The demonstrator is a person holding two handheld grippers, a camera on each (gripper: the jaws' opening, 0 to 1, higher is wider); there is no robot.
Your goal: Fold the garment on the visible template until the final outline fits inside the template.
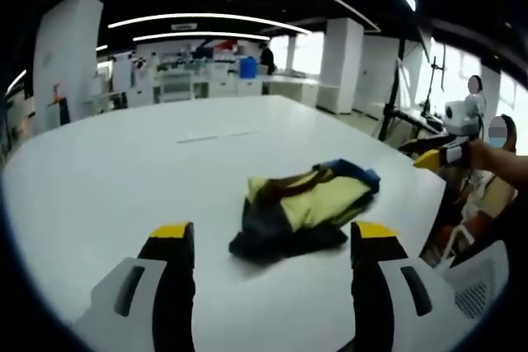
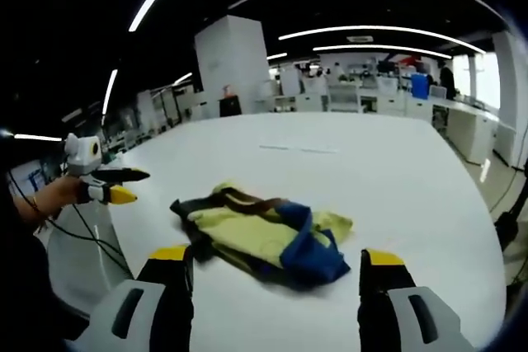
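A crumpled garment (image 1: 301,208), yellow-green with dark blue and brown parts, lies in a heap on the white table (image 1: 124,171). In the left gripper view my left gripper (image 1: 274,235) stands open just short of the heap, its yellow-tipped jaws wide apart and nothing between them. My right gripper (image 1: 441,156) comes in from the right, held by a hand off the table's edge. In the right gripper view the garment (image 2: 264,232) lies just beyond my open right gripper (image 2: 277,257). The left gripper (image 2: 111,187) shows at the left edge of that view. Faint thin marks (image 1: 216,136) lie on the table past the garment.
The table edge curves close by on the right (image 1: 429,204), with a white chair (image 1: 478,282) and a tripod (image 1: 394,109) beyond it. White pillars (image 2: 235,68) and desks with clutter (image 2: 371,92) stand far behind the table.
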